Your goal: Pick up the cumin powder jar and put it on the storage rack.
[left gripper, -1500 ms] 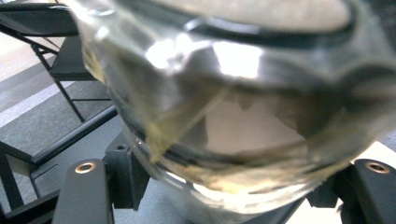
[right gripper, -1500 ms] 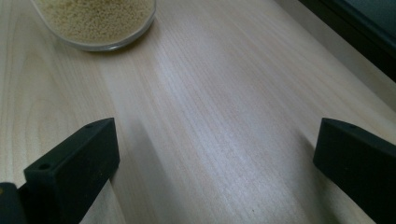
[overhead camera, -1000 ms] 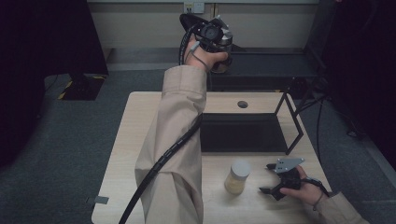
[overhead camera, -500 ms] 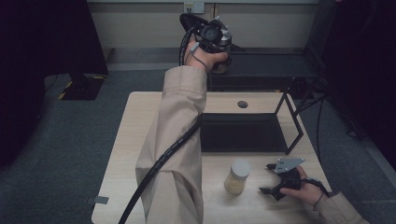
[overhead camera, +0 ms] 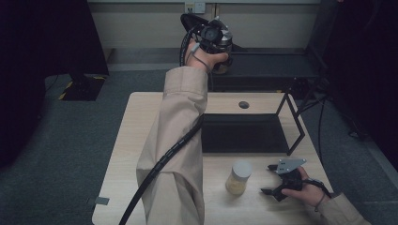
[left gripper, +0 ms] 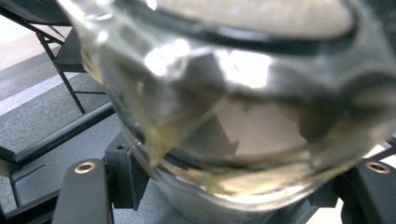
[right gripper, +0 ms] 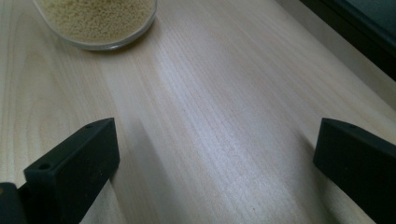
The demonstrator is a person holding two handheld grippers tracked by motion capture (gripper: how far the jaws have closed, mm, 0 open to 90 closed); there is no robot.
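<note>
Two jars are in play. The left gripper (overhead camera: 220, 44) is raised high beyond the far edge of the table (overhead camera: 141, 140), near the back wall, and its fingers (left gripper: 84, 186) are clenched on a glass jar (left gripper: 233, 102). In the left gripper view this held jar sits right up against the camera, clear-walled, tilted, with a thin yellowish residue inside; it looks nearly empty. A long beige sleeve (overhead camera: 173, 154) stretches from the near edge of the table up to that hand.

The second jar (overhead camera: 238, 177) stands upright on the table, filled with fine yellow grains, just in front of a black tray (overhead camera: 244, 133) on a wire frame. The right gripper (overhead camera: 272, 180) rests on the table just right of this jar, its fingers (right gripper: 70, 163) spread wide and released, touching nothing; bare wood lies between them.

The step in hand appears to be carrying or holding the lifted jar away from the table. The next move likely calls for bringing it back down level and setting it upright before letting go, keeping the grip firm on smooth glass.
</note>
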